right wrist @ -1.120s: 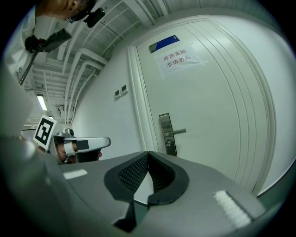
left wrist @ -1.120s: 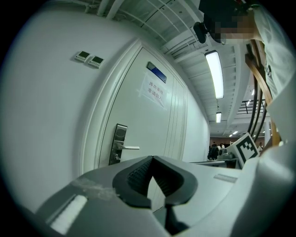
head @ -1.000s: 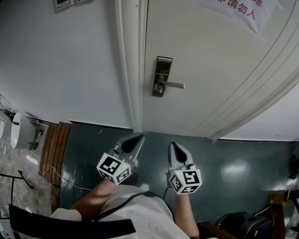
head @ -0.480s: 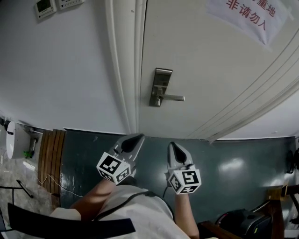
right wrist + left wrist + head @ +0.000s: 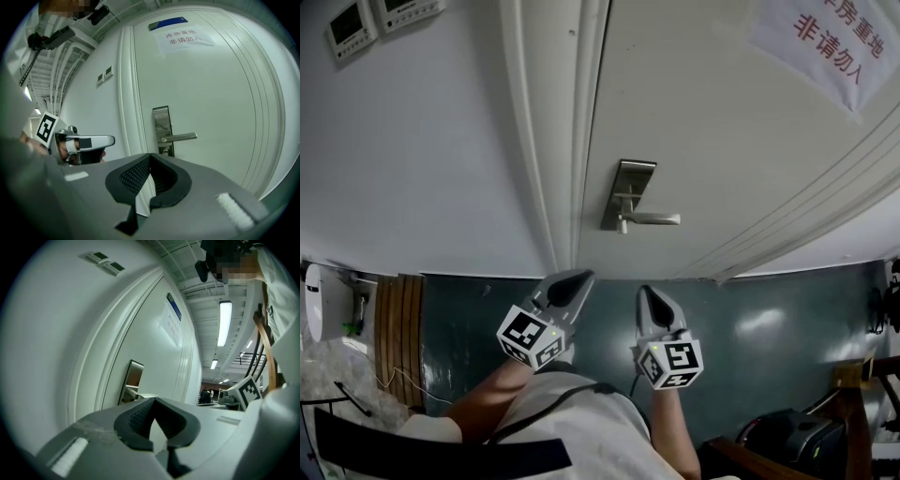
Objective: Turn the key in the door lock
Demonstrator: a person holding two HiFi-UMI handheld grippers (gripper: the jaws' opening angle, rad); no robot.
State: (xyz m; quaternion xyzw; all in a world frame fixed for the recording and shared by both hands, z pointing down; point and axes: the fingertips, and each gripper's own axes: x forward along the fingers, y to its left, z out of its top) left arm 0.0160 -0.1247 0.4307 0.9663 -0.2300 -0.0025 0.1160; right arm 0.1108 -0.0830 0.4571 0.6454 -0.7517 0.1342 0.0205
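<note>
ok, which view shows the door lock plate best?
Right gripper view: the lock plate faces the camera, with its lever clear. Head view sees it steeply from above; left gripper view sees it only side-on.

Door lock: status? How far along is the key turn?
Done: nothing visible yet; the lever handle on the lock plate sits level. In hand: left gripper and right gripper are both shut, empty, and apart from the door. Left: reach the lock plate and turn the key; whether a key is in it is too small to tell.
</note>
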